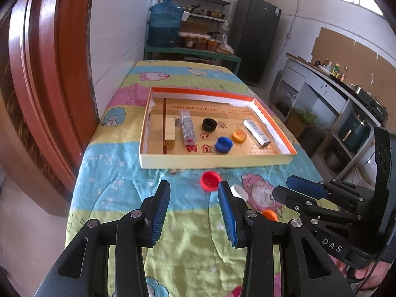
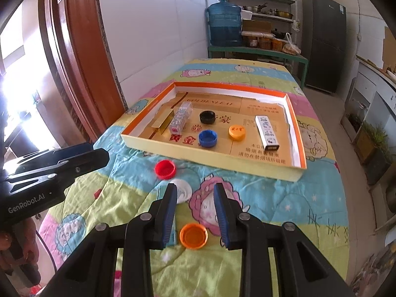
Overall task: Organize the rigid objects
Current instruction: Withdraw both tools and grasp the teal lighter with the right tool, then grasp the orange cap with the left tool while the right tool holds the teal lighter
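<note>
Overall, a table under a cartoon-print quilt [image 2: 309, 198] fills both views.

- Tray: a shallow cardboard box lid [image 2: 300, 148] with orange rim lies flat on the quilt, well ahead of both grippers. Inside, from its left side to its right: a gold box [image 2: 163, 123] touching a clear patterned box [image 2: 179, 118]; a black cap [image 2: 207, 117]; a blue cap [image 2: 208, 138]; a small orange cap [image 2: 236, 133]; a white printed box [image 2: 267, 132] near the right wall.
- Left gripper [image 1: 194, 208]: pointed down over the quilt short of the tray, jaws parted to a middling gap, nothing between the pads. A hand [image 2: 10, 245] grips its handle at the left edge of the right wrist view.
- Right gripper [image 2: 195, 210]: just beside the left one, angled down likewise, jaws somewhat apart and empty.
- Loose caps on the quilt, outside the tray: a red cap [image 1: 210, 181] just short of the tray's near wall; a white cap [image 2: 183, 190] beside it, partly behind a right-gripper finger; a larger orange cap [image 2: 193, 235] lying open side up beneath the right gripper's jaws, untouched.
</note>
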`<state>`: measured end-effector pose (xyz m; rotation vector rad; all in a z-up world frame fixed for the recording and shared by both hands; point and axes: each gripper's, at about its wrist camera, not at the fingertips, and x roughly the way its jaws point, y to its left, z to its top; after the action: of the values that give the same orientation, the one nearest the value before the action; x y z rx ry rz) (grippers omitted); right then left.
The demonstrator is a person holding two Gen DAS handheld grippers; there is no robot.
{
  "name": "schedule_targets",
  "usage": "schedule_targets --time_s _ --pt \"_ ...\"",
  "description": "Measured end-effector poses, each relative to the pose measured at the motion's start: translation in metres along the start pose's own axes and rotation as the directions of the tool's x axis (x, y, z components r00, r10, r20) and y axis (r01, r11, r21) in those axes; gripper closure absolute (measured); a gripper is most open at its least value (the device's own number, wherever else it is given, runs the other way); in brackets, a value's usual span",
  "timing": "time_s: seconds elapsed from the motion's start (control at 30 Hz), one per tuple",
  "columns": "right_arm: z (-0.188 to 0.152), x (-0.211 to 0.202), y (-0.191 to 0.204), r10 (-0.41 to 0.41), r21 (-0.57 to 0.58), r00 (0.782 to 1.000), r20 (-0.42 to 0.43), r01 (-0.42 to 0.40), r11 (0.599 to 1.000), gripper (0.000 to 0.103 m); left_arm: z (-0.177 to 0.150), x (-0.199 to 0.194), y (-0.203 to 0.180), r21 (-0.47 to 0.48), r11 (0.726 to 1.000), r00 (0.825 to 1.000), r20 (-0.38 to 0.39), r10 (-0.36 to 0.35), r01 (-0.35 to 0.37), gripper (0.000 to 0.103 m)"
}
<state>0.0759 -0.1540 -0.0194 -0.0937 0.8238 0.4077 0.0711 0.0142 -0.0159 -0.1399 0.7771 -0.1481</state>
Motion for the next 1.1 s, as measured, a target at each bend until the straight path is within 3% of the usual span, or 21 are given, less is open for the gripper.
schedule_targets --time_s 0.5,0.87,0.97,1.1 --pt "-0.026 0.039 0.028 0.078 -0.032 0.989 -0.124 -0.083 0.996 0.072 -0.022 0.005 0.013 -0.027 1.0 0.999 -0.042 0.0 -0.001 0.062" --pt "-0.021 0.06 0.031 0.061 -0.058 0.986 -0.155 -0.07 0.996 0.072 -0.021 0.01 0.021 -0.043 0.999 0.998 -0.055 0.0 -0.002 0.062" --pt "-0.022 0.059 0.032 0.075 -0.054 0.984 -0.159 -0.084 0.995 0.081 -0.021 0.012 0.019 -0.039 0.999 0.998 -0.058 -0.004 0.002 0.062" --pt "-0.025 0.055 0.037 0.099 -0.069 0.982 -0.164 -0.111 0.991 0.081 -0.023 0.013 0.016 -0.031 0.999 0.998 -0.065 -0.008 0.006 0.062"
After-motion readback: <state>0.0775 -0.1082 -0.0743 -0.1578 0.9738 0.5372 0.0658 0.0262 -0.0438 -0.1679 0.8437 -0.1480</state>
